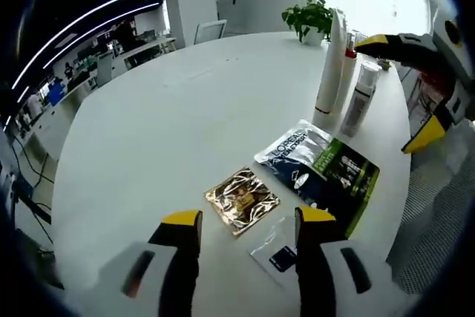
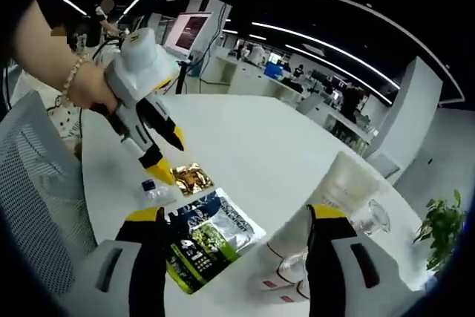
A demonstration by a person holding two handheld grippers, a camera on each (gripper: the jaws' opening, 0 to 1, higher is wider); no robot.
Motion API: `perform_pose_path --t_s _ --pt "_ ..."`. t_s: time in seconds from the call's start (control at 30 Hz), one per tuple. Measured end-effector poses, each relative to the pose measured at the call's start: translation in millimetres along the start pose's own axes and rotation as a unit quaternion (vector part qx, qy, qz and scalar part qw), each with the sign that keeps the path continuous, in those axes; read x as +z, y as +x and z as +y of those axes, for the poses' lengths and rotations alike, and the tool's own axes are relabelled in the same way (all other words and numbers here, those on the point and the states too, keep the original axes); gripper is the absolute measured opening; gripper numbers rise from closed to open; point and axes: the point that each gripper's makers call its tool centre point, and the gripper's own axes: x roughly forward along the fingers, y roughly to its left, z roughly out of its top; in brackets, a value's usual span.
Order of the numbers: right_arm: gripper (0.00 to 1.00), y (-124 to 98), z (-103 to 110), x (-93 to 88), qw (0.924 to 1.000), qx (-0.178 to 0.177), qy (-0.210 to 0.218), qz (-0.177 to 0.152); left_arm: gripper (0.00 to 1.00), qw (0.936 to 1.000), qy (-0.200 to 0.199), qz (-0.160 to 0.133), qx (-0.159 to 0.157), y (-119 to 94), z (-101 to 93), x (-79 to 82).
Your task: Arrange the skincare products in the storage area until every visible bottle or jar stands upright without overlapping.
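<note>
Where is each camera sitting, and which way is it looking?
Left gripper view: rides the left gripper, looking across the white table at the gold sachet, dark pouch and upright tubes; the right gripper enters from the right.
Right gripper view: rides the right gripper, looking back at the left gripper and the hand holding it.
Shared: table, gold sachet, dark pouch.

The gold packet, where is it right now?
In the left gripper view the gold packet lies flat on the white table, just left of the dark pouch.
</note>
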Motion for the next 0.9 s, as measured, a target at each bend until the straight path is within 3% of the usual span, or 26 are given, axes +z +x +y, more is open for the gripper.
perform_pose_path --t_s 0.3,0.43,0.6,0.8,0.83,0.9 --pt "0.91 -36.1 -32.3 -34.9 0.9962 -0.057 0.06 0.027 0.64 0.9996 -0.027 -0.006 0.001 -26.4 -6.8 -8.5" --pt "0.99 -43.7 -40.1 -54.5 0.991 -0.063 0.113 0.033 0.67 0.9989 -0.044 -0.018 -0.006 -37.5 -15.0 -10.4" --pt "1.0 -51.1 -44.8 -67.6 0.9819 -0.055 0.178 0.032 0.74 0.9971 -0.071 -0.021 -0.014 -51.5 -23.4 -20.9" --pt "1.0 -64.5 -57.4 -77.1 0.9802 -0.07 0.183 0.031 0.82 0.9939 -0.105 -0.026 -0.02 -68.0 -29.7 -30.0" --pt "1.0 -65.9 -58.6 -78.9 0.979 -0.072 0.188 0.032 0.84 0.9936 -0.11 -0.02 -0.019 -70.4 -27.5 -29.8" --pt "1.0 -67.4 -58.6 -80.4 0.9781 -0.075 0.191 0.032 0.85 0.994 -0.101 -0.038 -0.015 -74.5 -24.8 -21.8"
